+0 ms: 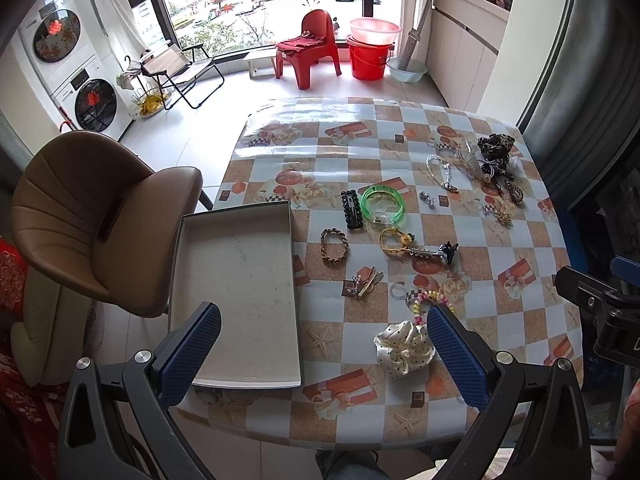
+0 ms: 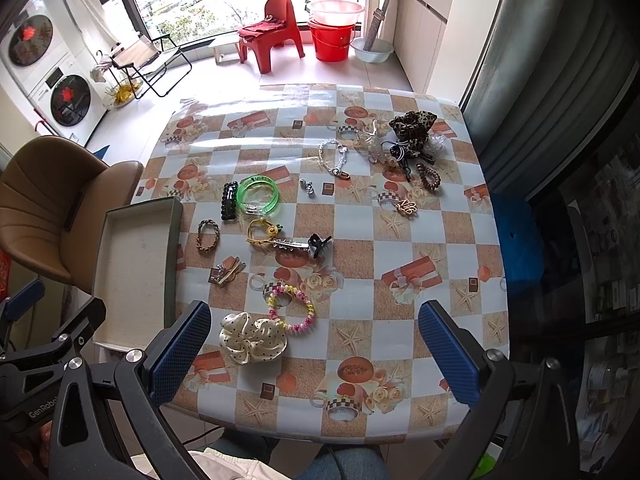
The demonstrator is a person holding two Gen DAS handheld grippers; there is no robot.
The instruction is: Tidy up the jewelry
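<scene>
While I hold both grippers above the near table edge, my left gripper [image 1: 324,344] and right gripper [image 2: 314,340] are spread wide, holding nothing. Jewelry lies scattered on the tablecloth [image 2: 420,240], beside the shallow box [image 1: 236,292].

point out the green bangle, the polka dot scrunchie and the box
green bangle [image 2: 259,184]: right wrist view, far rim
polka dot scrunchie [image 2: 252,338]: right wrist view, middle folds
box [image 1: 236,280]: left wrist view, bare floor
</scene>
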